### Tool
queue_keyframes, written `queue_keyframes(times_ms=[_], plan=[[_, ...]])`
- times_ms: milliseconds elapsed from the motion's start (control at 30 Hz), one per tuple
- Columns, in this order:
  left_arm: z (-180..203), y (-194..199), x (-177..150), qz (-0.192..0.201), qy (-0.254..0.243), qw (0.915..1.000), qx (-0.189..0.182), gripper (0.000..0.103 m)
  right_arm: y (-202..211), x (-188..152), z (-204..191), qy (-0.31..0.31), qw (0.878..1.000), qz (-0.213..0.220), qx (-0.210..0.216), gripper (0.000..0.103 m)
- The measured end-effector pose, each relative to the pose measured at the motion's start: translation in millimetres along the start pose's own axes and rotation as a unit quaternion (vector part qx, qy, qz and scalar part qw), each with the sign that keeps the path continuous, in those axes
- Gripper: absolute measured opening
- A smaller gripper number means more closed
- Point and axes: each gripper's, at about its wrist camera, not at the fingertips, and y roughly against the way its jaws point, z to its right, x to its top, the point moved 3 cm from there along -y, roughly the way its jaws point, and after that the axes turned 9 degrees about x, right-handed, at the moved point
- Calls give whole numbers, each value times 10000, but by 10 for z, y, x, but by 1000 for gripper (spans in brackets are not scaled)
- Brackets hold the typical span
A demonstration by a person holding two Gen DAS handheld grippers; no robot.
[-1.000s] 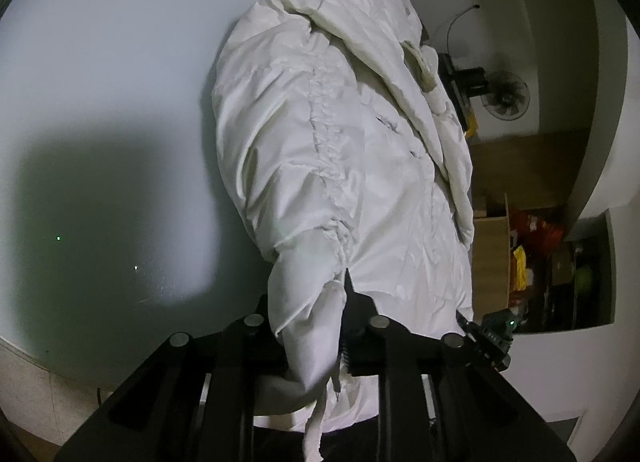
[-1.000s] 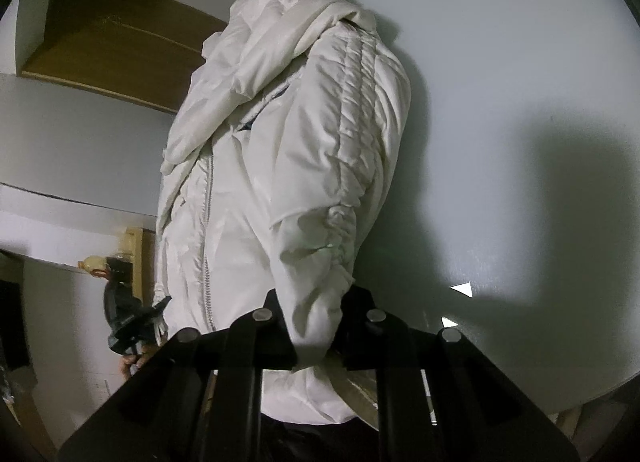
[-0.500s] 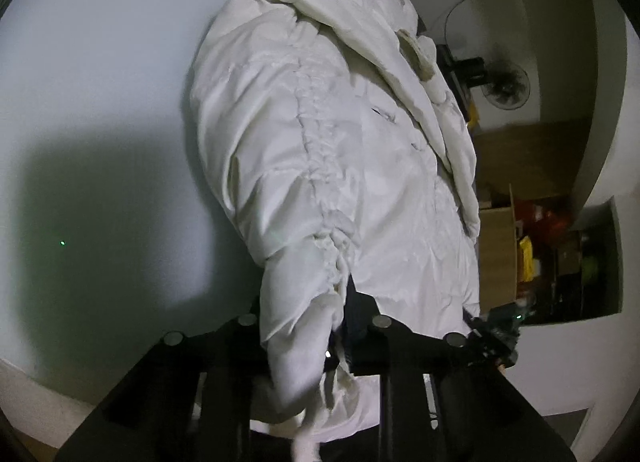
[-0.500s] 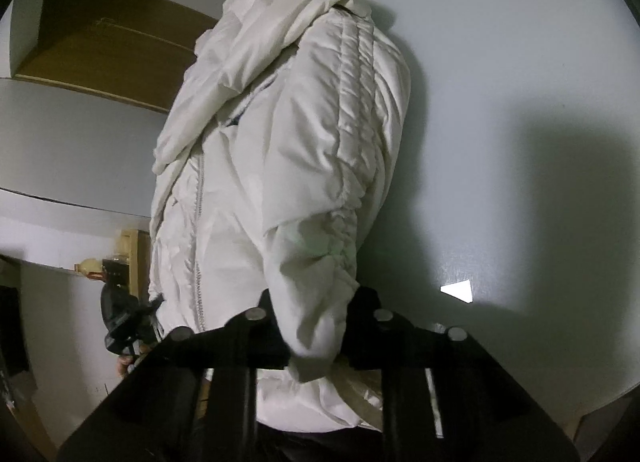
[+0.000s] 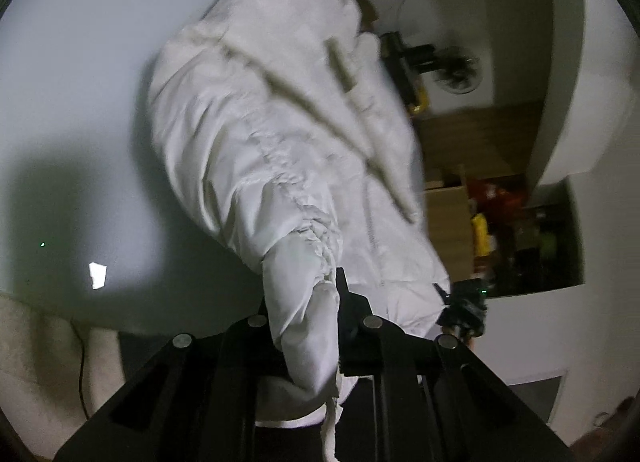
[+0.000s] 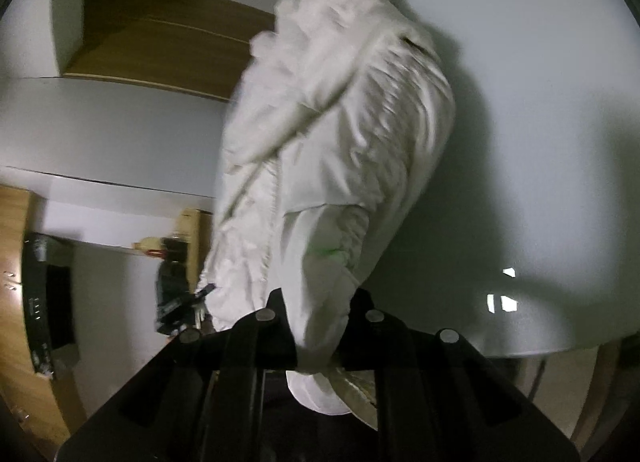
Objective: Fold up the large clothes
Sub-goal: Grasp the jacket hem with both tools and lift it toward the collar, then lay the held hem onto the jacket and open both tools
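Pale grey tabletop (image 5: pixel 80 109) lies beneath the puffy white quilted jacket (image 5: pixel 280 133); my left gripper (image 5: pixel 310 318) and right gripper (image 6: pixel 320 322) each pinch a sleeve cuff, jaws clamped.

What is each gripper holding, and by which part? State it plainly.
Both hold the white puffy quilted jacket. The left gripper is shut on one sleeve end; the right gripper is shut on the other sleeve end.

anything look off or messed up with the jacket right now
Nothing damaged or spilled. The white jacket is bunched, each sleeve end pinched in a claw: left claw, right claw. Both views are motion-blurred, so fine detail is unclear.
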Motion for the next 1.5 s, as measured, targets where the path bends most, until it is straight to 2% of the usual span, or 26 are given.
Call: queue_keyframes(times_ms=[167, 367, 600, 933, 1133, 1200, 1300, 1433, 1500], plan=[[287, 171, 510, 279, -164, 9994, -131, 14, 90, 426, -231, 149, 9995, 65, 255, 12], [590, 232, 1253, 421, -147, 9989, -149, 14, -21, 1188, -512, 129, 9991, 122, 381, 12], [793, 32, 2211, 427, 236, 9988, -74, 15, -384, 2066, -574, -284, 9989, 154, 353, 12], [801, -573, 3664, 411, 824, 9945, 508, 15, -1028, 3342, -353, -991, 9949, 208, -20, 12], [620, -1059, 4265, 390, 1098, 9908, 688, 15, -1387, 3972, 81, -1476, 9887, 195, -188, 12], [578, -1211, 4370, 399, 1112, 9905, 705, 15, -1490, 4124, 240, -1604, 9867, 217, -153, 12], [513, -1350, 4554, 478, 1064, 9907, 702, 15, -1576, 4253, 392, -1655, 9858, 247, -112, 12], [398, -1558, 4650, 485, 1038, 9888, 954, 16, -1722, 4327, 550, -1613, 9863, 236, -248, 13], [319, -1591, 4643, 524, 1169, 9881, 846, 18, -1745, 4328, 631, -1690, 9851, 287, -101, 15]])
